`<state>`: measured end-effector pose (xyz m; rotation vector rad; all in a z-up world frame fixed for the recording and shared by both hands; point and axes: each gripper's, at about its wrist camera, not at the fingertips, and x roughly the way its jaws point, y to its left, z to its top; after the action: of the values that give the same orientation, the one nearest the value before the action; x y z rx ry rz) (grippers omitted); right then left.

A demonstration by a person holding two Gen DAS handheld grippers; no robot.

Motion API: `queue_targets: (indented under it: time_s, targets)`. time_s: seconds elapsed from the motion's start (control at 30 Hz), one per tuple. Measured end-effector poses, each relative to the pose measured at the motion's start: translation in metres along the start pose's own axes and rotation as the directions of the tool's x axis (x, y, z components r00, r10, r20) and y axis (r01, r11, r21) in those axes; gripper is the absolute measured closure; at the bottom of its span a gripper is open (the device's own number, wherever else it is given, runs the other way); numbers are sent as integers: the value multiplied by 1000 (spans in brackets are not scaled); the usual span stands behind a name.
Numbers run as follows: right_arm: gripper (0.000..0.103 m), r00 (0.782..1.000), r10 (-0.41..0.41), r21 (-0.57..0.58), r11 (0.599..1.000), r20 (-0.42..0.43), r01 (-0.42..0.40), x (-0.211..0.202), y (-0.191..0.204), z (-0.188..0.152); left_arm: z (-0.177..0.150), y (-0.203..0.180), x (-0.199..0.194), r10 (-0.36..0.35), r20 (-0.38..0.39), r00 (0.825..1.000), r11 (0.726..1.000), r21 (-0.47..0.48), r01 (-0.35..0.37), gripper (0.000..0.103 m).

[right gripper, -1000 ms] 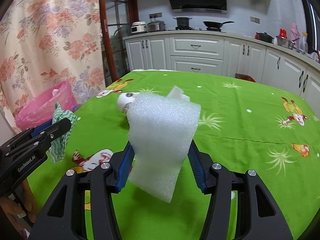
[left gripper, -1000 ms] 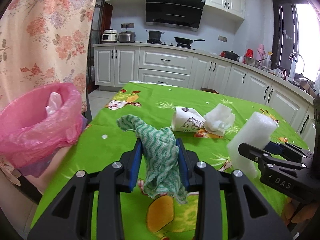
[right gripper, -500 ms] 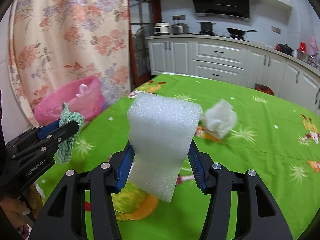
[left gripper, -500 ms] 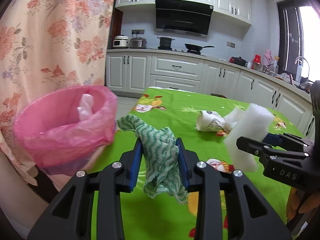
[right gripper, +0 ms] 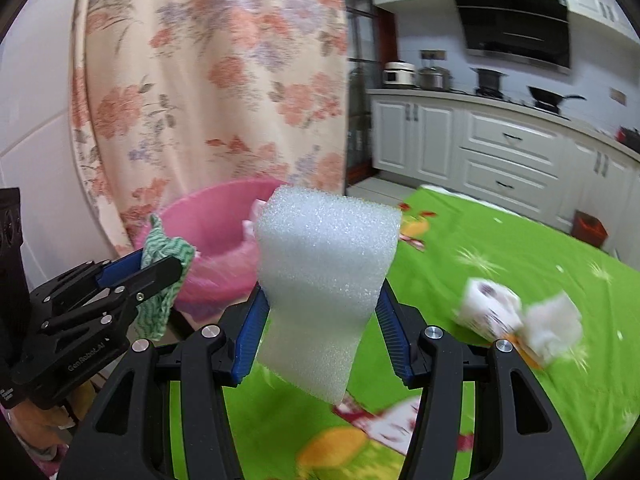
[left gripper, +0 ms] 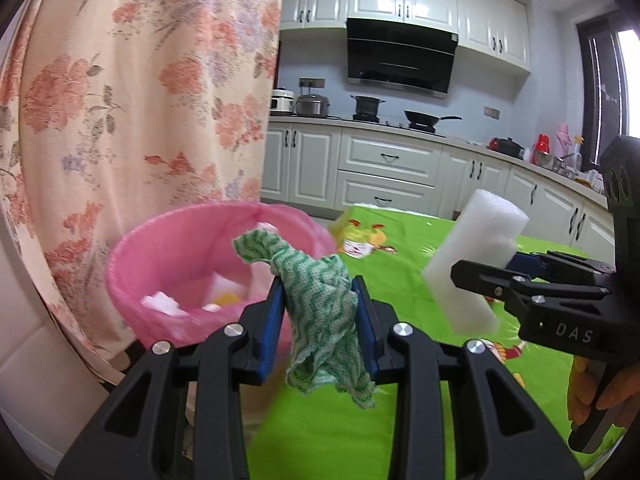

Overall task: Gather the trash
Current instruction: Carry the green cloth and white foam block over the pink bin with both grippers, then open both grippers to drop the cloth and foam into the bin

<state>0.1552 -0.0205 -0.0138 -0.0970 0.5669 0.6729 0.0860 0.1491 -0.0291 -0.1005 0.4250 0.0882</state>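
Note:
My left gripper (left gripper: 320, 304) is shut on a green-and-white cloth (left gripper: 320, 300) and holds it just in front of the pink-lined trash bin (left gripper: 176, 256), near its rim. White scraps and something yellow lie in the bin. My right gripper (right gripper: 322, 320) is shut on a white foam block (right gripper: 324, 280) held above the green table, right of the bin (right gripper: 216, 236). The foam (left gripper: 472, 264) and cloth (right gripper: 160, 264) also show in the other wrist views. A paper cup (right gripper: 486, 312) and a crumpled tissue (right gripper: 554, 328) lie on the table at right.
The table has a bright green cartoon-print cloth (right gripper: 520, 264). A floral curtain (left gripper: 140, 100) hangs behind the bin at left. White kitchen cabinets (left gripper: 384, 168) and a stove line the back wall.
Both grippers have swung left toward the pink bin with their loads. The bin now looms large straight ahead; the cup and tissue have slid to the right.

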Motion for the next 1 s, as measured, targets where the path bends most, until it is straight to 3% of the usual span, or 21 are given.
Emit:
queue_targets:
  time_s: [0.3,0.73,0.83,1.0]
  targets:
    - [51,995,93,-63,994,-18,-94,42,39,35,28,56,13,33,15,999,999,32,-34,70]
    - [50,984,167,-49,984,-65,-170,105,59,77,53,134,72,8,-50,999,999,-51,-11,67]
    - [45,979,190,-55,979,-70,-194,114,64,82,52,143,78,30,-59,998,998,-51,-33,46]
    - [34,981,185,-47,981,-59,-188,112,62,81,46,160,67,78,-50,996,993,-86,-82,34]
